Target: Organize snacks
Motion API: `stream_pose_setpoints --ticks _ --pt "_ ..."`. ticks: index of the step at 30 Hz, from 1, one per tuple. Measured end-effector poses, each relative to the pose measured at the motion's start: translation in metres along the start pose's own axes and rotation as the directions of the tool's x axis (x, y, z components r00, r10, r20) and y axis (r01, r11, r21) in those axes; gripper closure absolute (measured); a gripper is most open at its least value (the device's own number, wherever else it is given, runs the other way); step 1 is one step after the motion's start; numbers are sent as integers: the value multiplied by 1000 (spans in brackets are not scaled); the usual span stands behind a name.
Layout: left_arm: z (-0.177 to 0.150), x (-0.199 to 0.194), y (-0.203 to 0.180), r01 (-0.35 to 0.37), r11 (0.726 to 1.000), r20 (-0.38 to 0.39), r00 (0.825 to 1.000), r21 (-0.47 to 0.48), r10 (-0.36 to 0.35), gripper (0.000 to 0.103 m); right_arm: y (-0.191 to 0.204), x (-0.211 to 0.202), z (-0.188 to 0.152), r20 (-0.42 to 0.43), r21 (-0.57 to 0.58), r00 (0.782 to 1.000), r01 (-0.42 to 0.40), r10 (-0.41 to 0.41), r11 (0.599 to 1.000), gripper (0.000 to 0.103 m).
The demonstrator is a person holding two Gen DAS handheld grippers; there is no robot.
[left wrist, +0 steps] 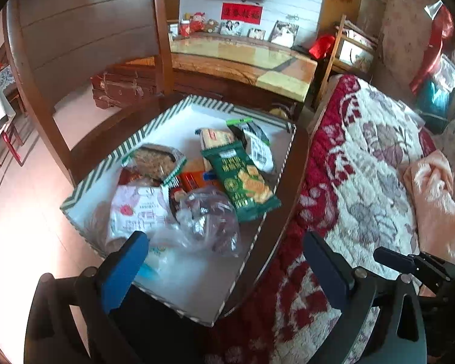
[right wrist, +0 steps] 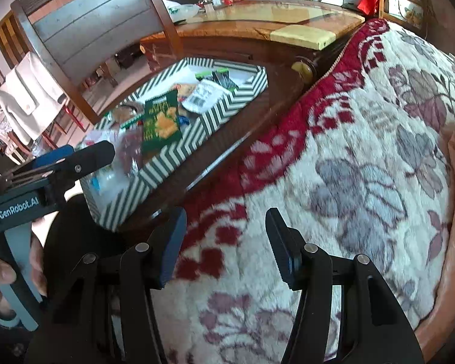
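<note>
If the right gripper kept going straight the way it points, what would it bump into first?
Probably the flowered blanket: the right gripper has open, empty jaws aimed down at it, and nothing shows between. The striped snack box sits off to its left.

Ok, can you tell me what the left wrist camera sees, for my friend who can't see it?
A striped box full of snack packets sits on a wooden chair, with a green cracker bag on top of the pile. The left gripper is open and holds nothing. A red and white flowery blanket lies to the right.
</note>
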State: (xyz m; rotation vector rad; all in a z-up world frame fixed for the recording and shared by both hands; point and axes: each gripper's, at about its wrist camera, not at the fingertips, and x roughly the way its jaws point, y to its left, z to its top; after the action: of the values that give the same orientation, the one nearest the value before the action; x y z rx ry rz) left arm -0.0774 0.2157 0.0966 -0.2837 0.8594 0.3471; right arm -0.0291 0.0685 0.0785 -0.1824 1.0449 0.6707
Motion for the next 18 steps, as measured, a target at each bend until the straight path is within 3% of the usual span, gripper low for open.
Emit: stream_pose_setpoints --ticks 13,18 --pt "-8 4 -1 9 1000 -45 999 16 -8 0 2 0 -8 -10 -14 1000 4 -4 1000 49" --pt "-9 3 -2 6 1000 -21 1000 27 -5 0 5 3 -9 -26 -21 1000 6 -6 1000 49"
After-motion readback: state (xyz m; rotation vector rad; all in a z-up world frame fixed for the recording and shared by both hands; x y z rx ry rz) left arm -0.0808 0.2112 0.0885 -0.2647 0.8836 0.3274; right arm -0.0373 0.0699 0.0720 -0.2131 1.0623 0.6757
